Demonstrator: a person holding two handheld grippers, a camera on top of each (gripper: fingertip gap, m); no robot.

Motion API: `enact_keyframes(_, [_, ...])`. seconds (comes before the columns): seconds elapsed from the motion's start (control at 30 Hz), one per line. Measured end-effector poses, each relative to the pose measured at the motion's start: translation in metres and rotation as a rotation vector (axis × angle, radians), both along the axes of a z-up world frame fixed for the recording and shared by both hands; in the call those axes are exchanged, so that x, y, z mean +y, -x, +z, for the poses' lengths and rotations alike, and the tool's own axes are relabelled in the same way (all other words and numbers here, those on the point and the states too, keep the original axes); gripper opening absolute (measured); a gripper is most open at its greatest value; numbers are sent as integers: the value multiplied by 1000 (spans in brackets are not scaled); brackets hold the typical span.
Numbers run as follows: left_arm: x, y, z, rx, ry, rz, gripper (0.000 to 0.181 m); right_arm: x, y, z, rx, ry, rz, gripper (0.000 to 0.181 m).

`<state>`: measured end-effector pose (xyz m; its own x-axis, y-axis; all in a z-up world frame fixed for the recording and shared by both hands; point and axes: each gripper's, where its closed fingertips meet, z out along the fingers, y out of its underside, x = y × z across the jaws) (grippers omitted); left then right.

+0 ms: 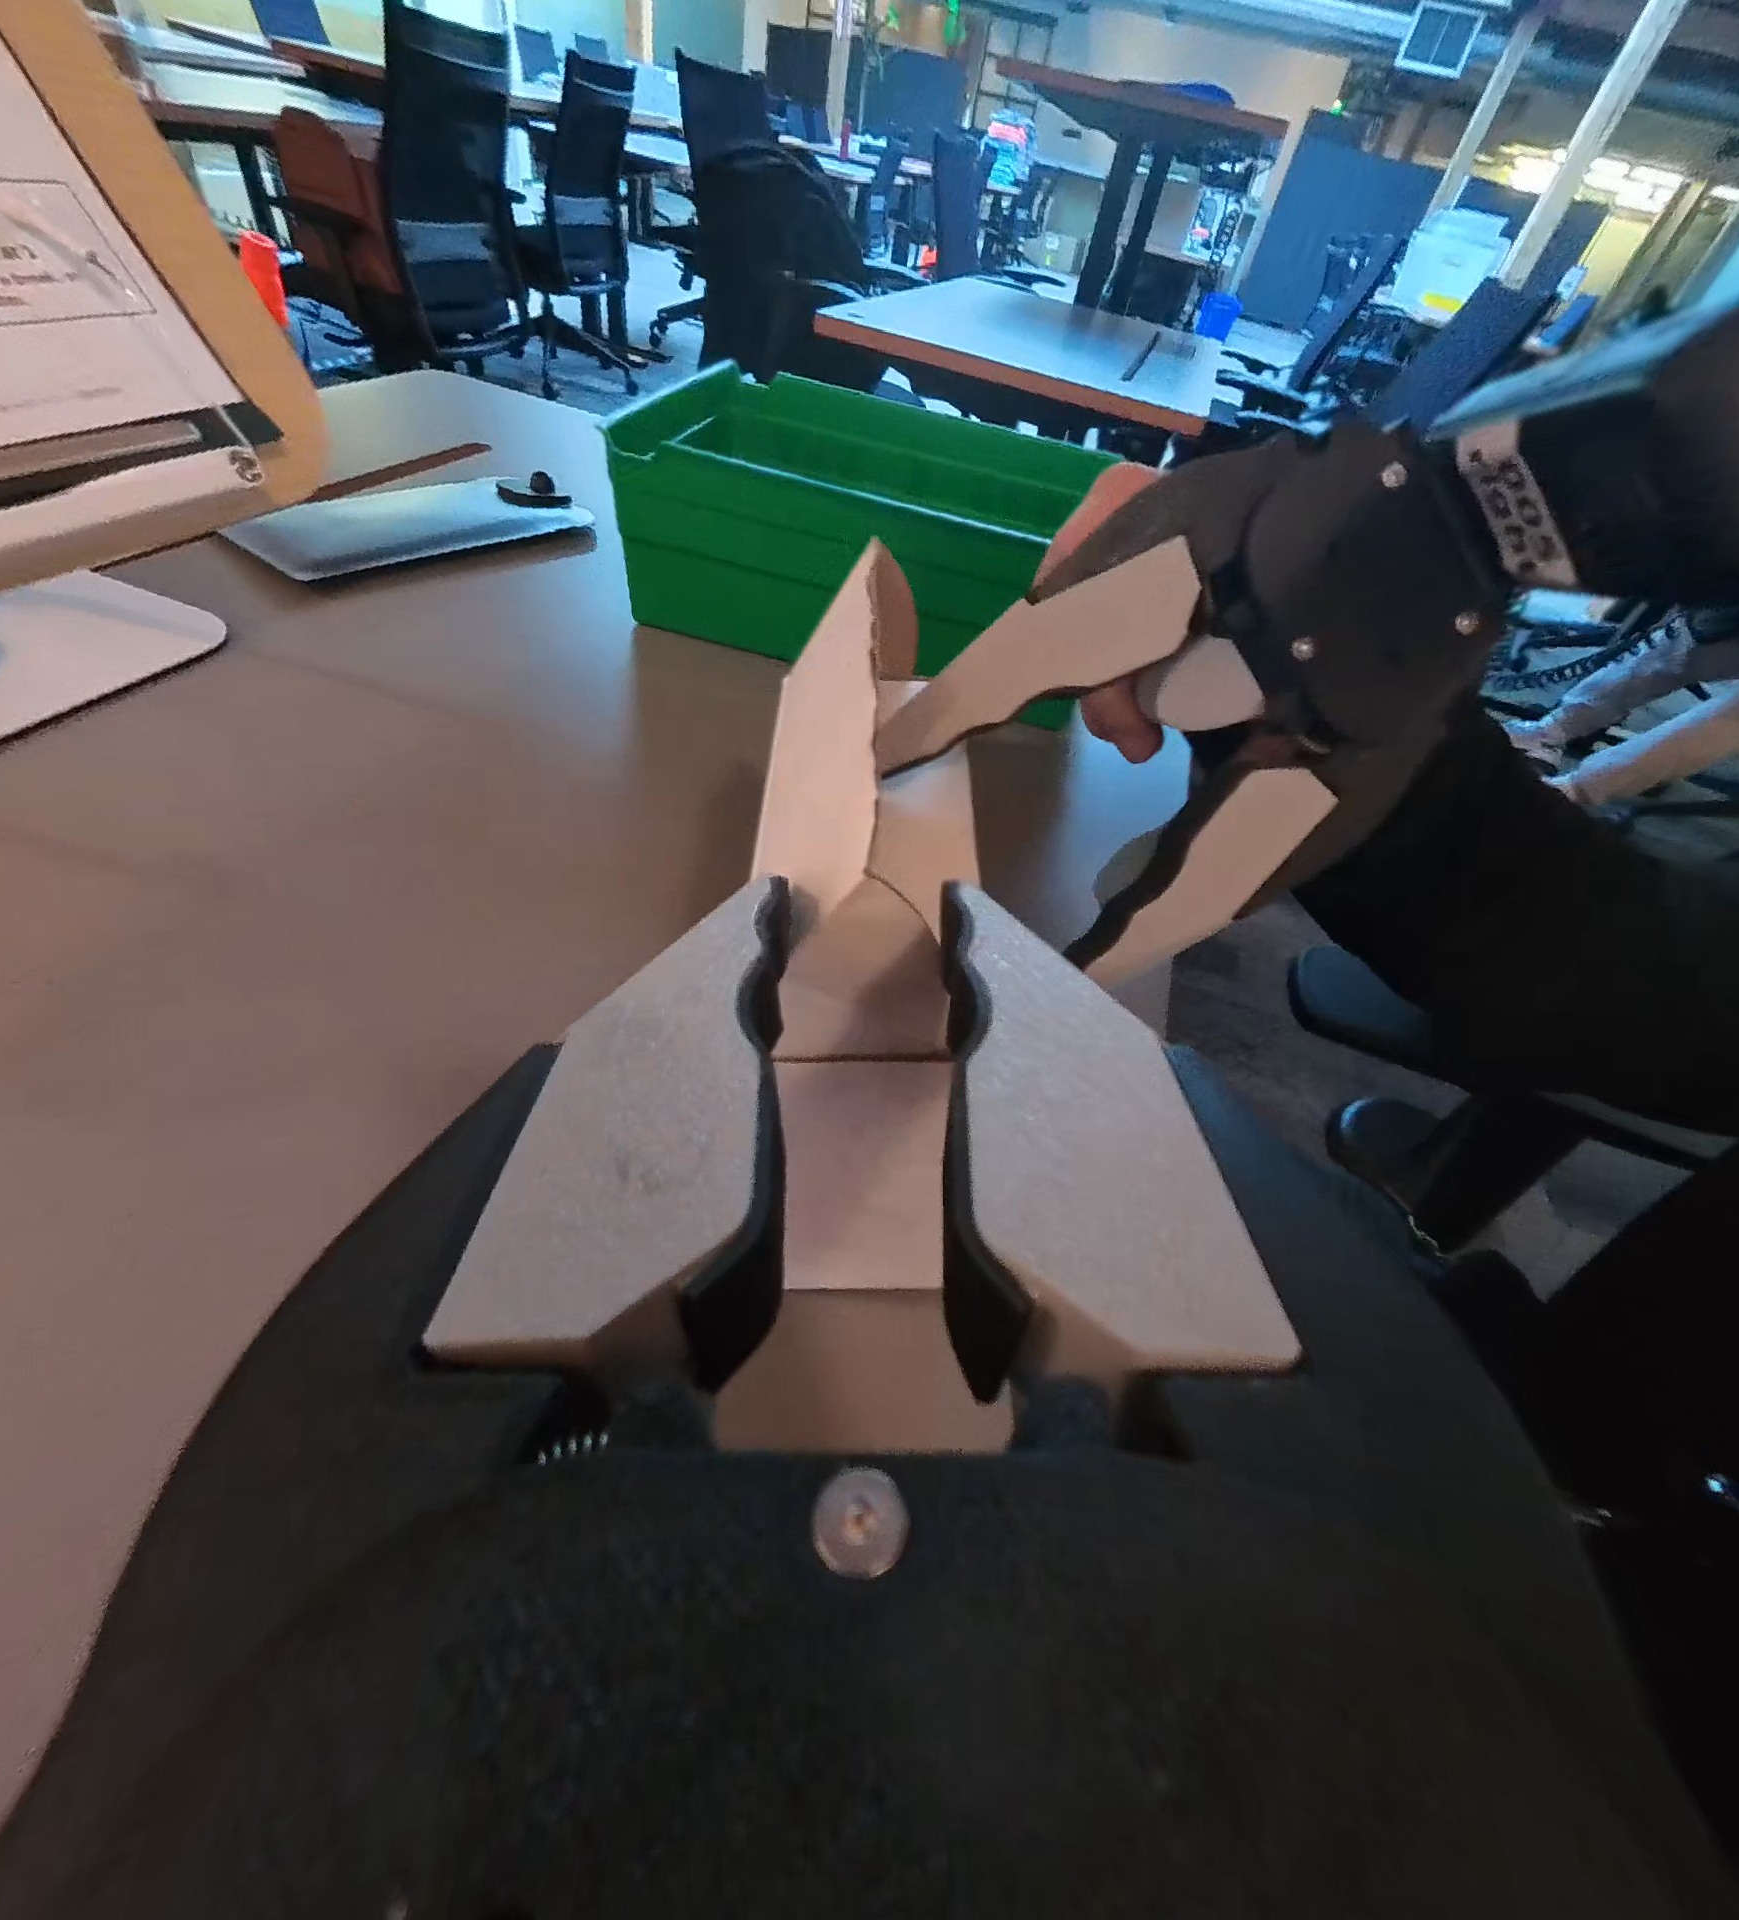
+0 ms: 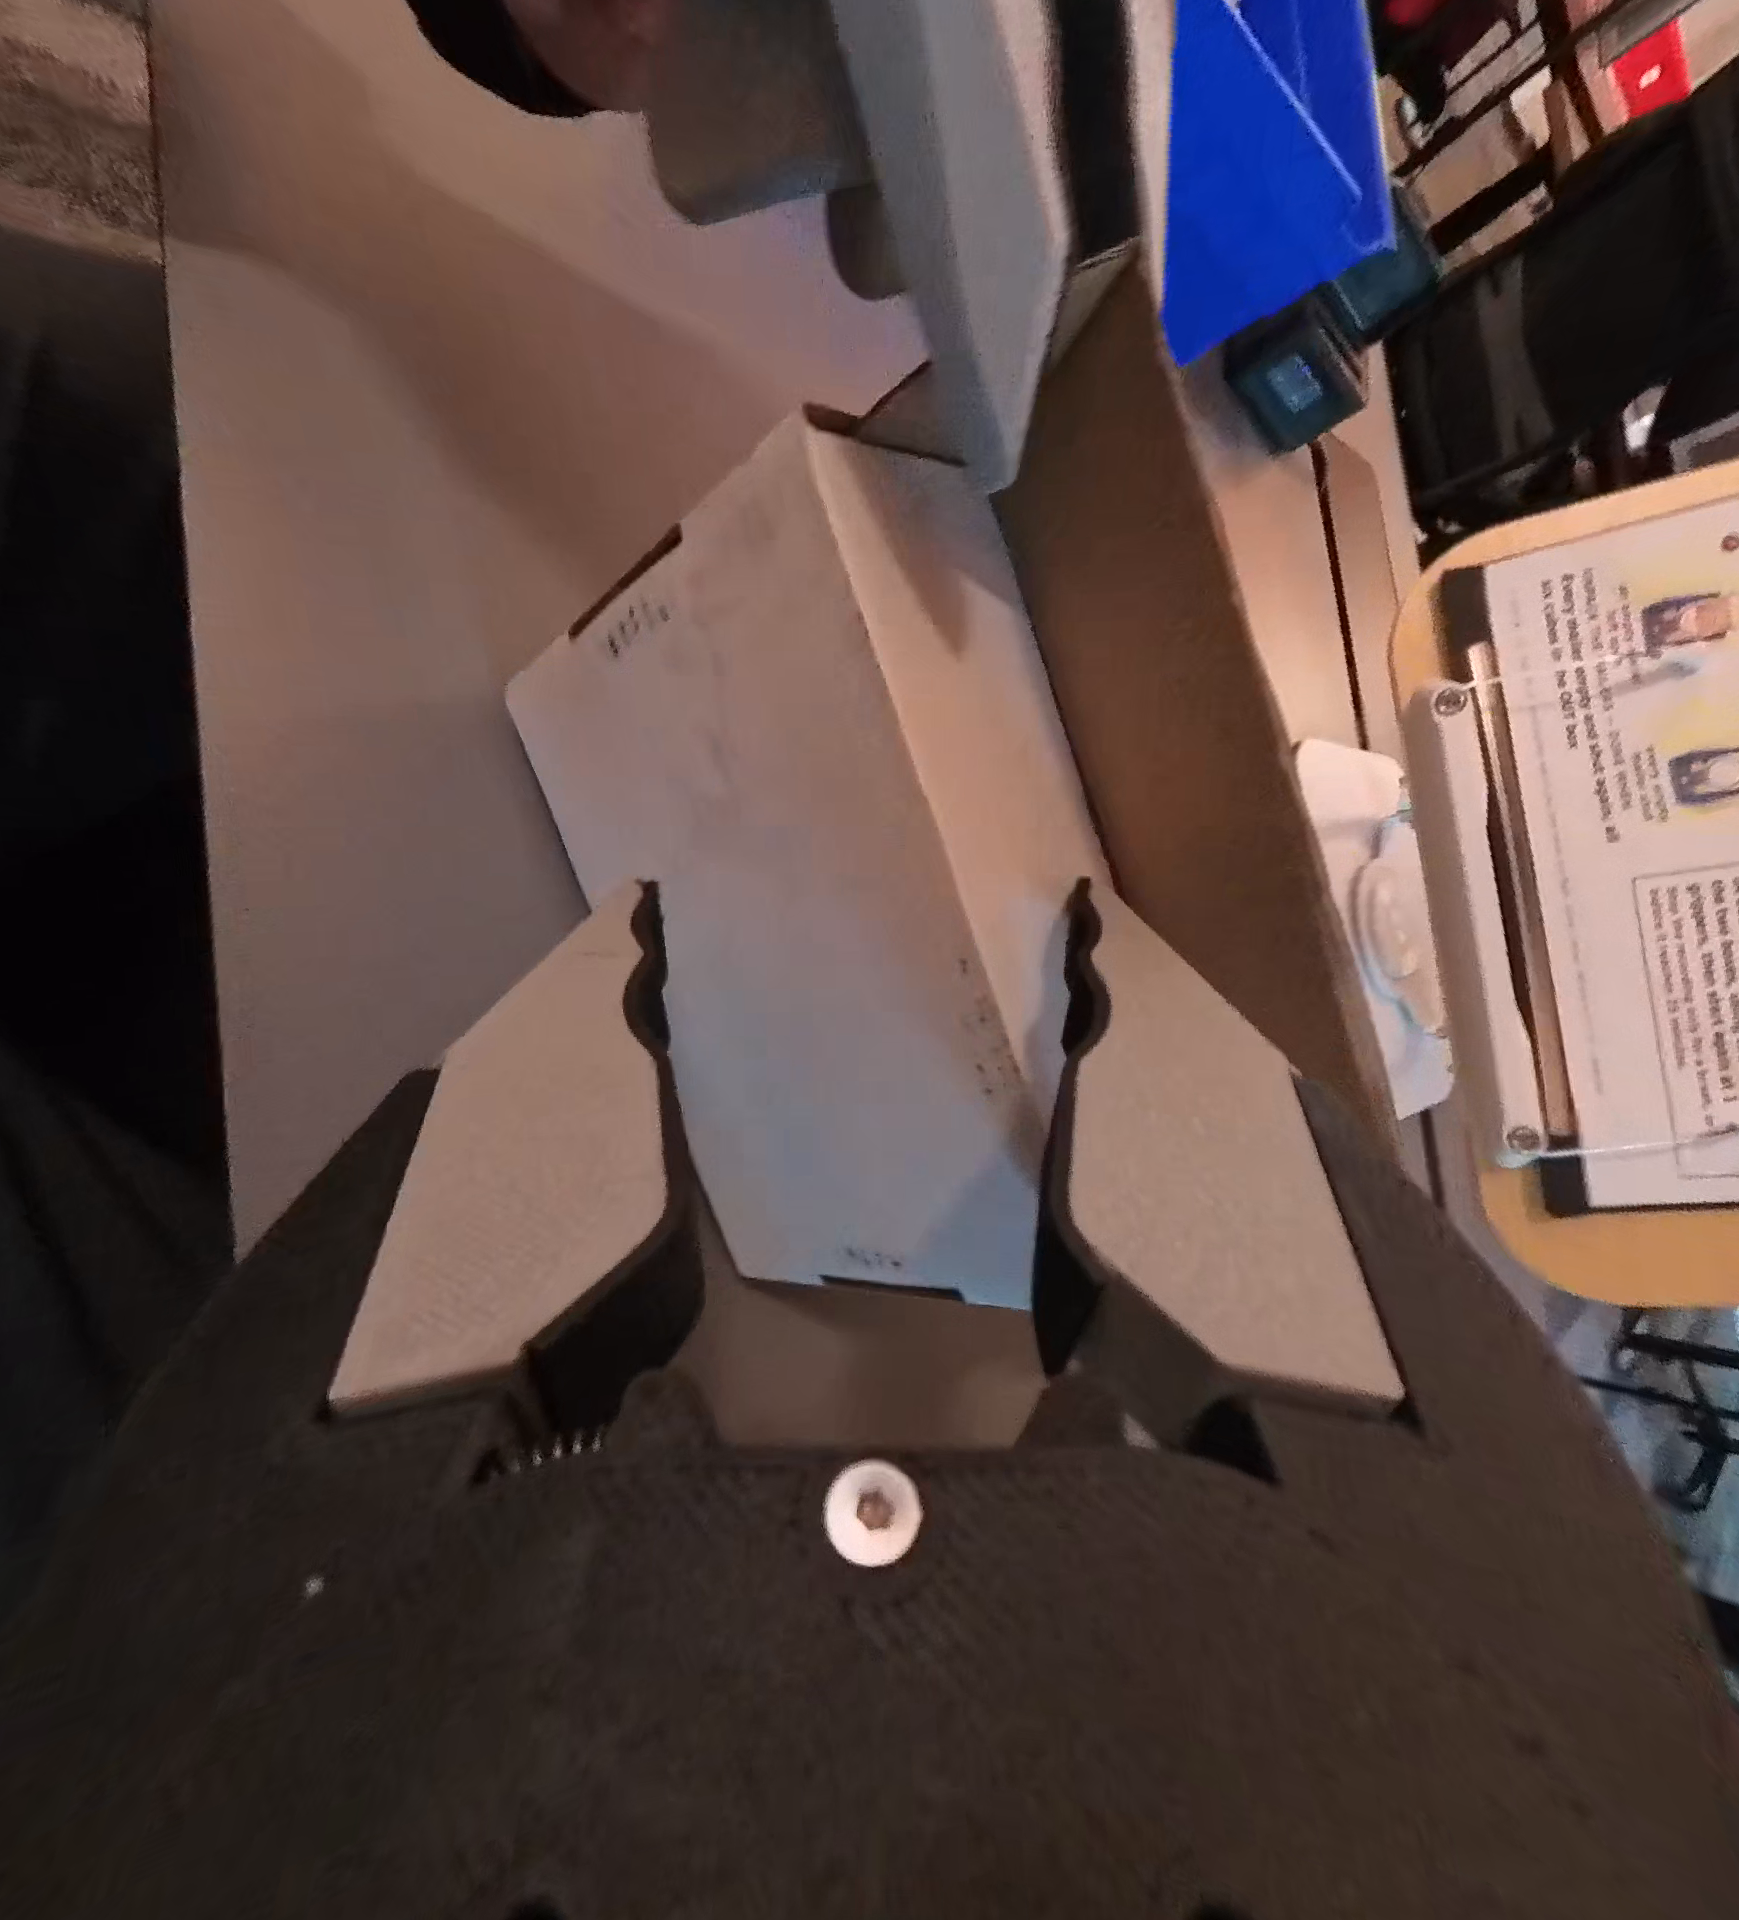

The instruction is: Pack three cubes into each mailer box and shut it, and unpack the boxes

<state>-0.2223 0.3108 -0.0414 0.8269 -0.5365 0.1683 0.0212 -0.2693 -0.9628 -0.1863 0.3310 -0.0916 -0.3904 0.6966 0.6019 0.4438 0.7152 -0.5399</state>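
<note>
The white mailer box [image 1: 860,790] lies on the tan table [image 1: 325,831], just in front of the green bin [image 1: 803,520], and serves as the landmark here; in the left wrist view the left gripper [image 1: 863,914] points along the box from its near end, its two fingers set a little apart with the box's near flap and top between them, though whether the pads actually press the cardboard cannot be told from this angle; a tall flap of the box stands upright just beyond those fingertips; the right gripper [image 1: 979,831] comes in from the right side of the box, held by a hand [image 1: 1119,717], its fingers spread wide, the upper one resting its tip against the raised flap and the lower one hanging down beside the box's right flank

In the right wrist view the same gripper [image 2: 863,904] looks along the length of the box [image 2: 803,831], fingers spread wider than the box top, one on either side of it and neither visibly squeezing it; the far end of the box shows an open tuck flap; beyond the box on the table stands a sign holder [image 2: 1623,883] with a printed sheet, and a blue object [image 2: 1260,177] sits past that end; no cubes are visible in either view, the inside of the box being hidden
</note>
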Motion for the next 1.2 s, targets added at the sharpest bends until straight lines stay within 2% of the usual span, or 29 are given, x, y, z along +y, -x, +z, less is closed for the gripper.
enact_keyframes(0.03, [-1,2,1,-16,0,-3,27,-1,0,0,3,-22,15,73])
enact_keyframes(0.2, [-2,13,13,-136,-11,14,23,-13,-8,6,38,-80,115,51])
enact_keyframes(0.37, [0,23,20,-207,-32,53,19,-29,-18,7,14,-66,184,48])
enact_keyframes(0.53, [1,35,21,-176,-55,126,9,-34,-19,6,4,-116,198,47])
enact_keyframes(0.6, [-2,33,22,-193,-54,96,6,-34,-19,6,1,-127,192,48])
enact_keyframes(0.73, [-11,18,29,-331,-12,-62,31,-34,-16,7,6,-121,190,47])
enact_keyframes(0.8, [-10,15,29,-352,-13,-84,38,-39,-15,6,18,-125,216,47])
enact_keyframes(0.87, [-9,9,22,-289,-8,-94,40,-42,-16,7,23,-122,232,45])
enact_keyframes(0.9, [-11,3,17,-233,5,-115,35,-42,-15,7,24,-122,233,45])
enact_keyframes(0.97, [-14,-10,4,-109,39,-148,38,-42,-15,7,26,-121,236,45])
enact_keyframes(1.03, [-14,-13,-4,9,39,-135,37,-43,-15,7,27,-123,240,45])
enact_keyframes(1.1, [-15,-14,-6,77,31,-127,30,-43,-15,7,26,-133,238,45])
enact_keyframes(1.2, [-14,-6,2,81,-3,-79,8,-45,-15,7,31,-168,246,43])
